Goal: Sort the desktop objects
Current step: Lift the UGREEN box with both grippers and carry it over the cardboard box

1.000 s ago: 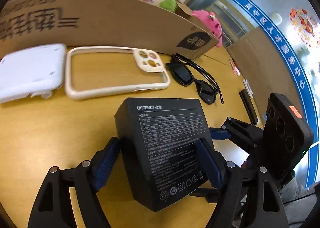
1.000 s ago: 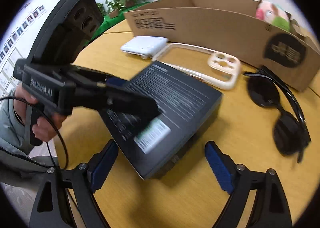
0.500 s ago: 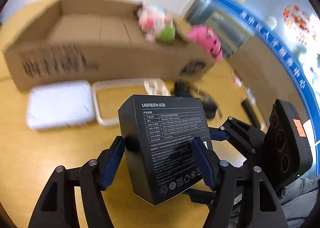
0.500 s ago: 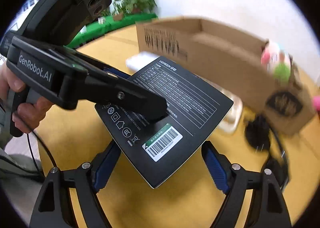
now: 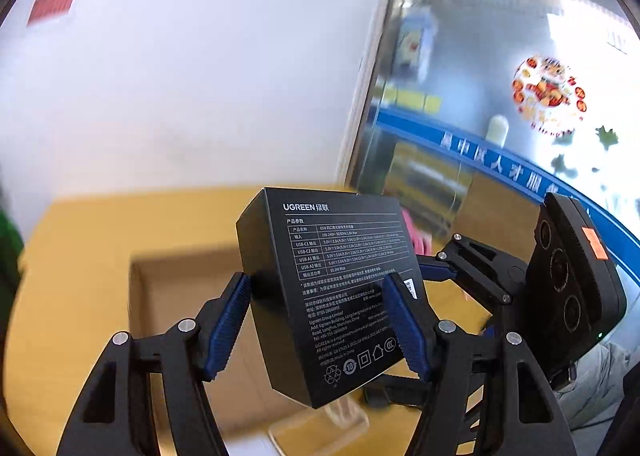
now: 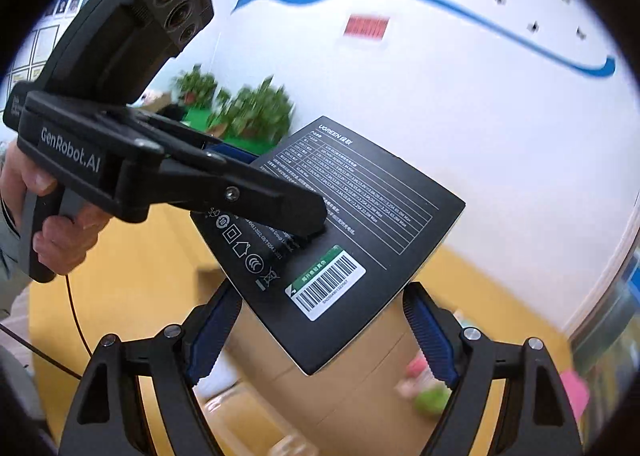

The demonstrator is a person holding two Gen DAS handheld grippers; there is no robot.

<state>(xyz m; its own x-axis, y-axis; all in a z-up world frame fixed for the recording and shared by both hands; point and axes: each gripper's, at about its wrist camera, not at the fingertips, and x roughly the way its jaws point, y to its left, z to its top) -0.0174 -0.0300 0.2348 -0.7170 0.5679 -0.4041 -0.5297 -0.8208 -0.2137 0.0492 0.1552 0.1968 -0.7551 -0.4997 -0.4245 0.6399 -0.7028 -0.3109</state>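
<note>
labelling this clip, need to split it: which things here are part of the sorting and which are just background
Part of the job: black UGREEN box, cardboard box below it, clear phone case.
Just there: potted plants, red wall notice, round window sticker.

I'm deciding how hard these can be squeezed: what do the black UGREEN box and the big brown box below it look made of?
UGREEN box: likely matte printed paperboard, judging by its crisp folded edges, white print and stuck-on barcode label. Brown box: seemingly plain, uncoated corrugated cardboard, though blurred here.
</note>
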